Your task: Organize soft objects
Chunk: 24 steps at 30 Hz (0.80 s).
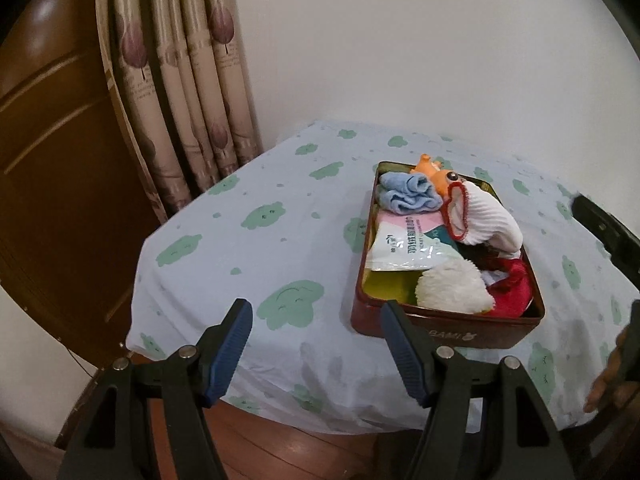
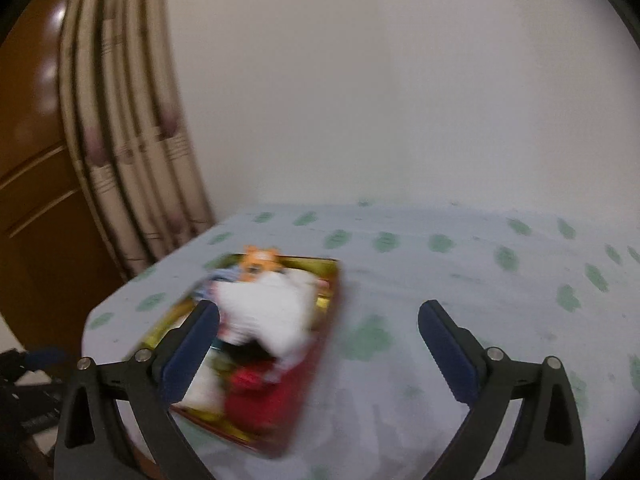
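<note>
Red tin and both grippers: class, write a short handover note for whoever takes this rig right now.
Left gripper: open, empty, hovering at the table's near edge.
Right gripper: open, empty, above the table; its view is blurred.
Red tin sits on the cloud-print cloth. Inside: blue cloth, orange toy, white sock with red trim, packet, white fluffy item, red item.
Done: everything visible is in the tin.
Left: nothing loose is visible; perhaps tidy the heap.
</note>
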{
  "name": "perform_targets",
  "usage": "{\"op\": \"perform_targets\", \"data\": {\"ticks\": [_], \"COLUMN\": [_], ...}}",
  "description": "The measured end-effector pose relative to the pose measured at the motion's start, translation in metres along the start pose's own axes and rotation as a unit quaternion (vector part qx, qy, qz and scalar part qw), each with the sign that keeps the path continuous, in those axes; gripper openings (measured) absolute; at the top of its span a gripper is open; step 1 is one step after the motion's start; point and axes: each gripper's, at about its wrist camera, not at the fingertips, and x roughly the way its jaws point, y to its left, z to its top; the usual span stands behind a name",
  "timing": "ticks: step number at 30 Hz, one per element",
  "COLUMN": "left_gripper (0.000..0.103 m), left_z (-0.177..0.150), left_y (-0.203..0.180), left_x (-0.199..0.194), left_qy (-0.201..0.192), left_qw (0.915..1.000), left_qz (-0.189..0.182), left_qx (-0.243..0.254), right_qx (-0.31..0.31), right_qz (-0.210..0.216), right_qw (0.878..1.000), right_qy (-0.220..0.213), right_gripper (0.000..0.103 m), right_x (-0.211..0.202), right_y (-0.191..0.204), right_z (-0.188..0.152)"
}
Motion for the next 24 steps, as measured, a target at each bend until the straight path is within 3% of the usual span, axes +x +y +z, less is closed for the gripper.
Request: {"op": "perform_targets", "data": {"ticks": [5, 11, 19, 24], "left_gripper": [0.069, 0.069, 0.069, 0.069], "left_z": [0.0, 0.001, -0.002, -0.004], "left_y": [-0.025, -0.073, -0.125, -0.135], "left_x": [-0.009, -0.019, -0.025, -0.031], "left_qy": [0.0, -0.008, -0.011, -0.028], "left_qw": [0.9996, 0.997, 0.9884, 0.9887], "left_qz": [-0.027, -0.059, -0.145, -0.135], "left_qx": [0.013, 0.05, 0.045, 0.059], "right_qx": [0.008, -0.014, -0.015, -0.019], "right_qz": [-0.039, -0.057, -0.093, -0.101], "right_qw": [0.999, 0.998, 0.995, 0.994], "right_qy": [0.005, 0.0, -0.032, -0.034], "right_gripper": [0.1, 0.101, 0.102, 0.102], "right_x": [-0.012, -0.036, -0.073, -0.081], "right_y": [-0.036, -0.047, -0.071, -0.072], "right_z": [-0.009, -0.017, -0.016, -0.018]}}
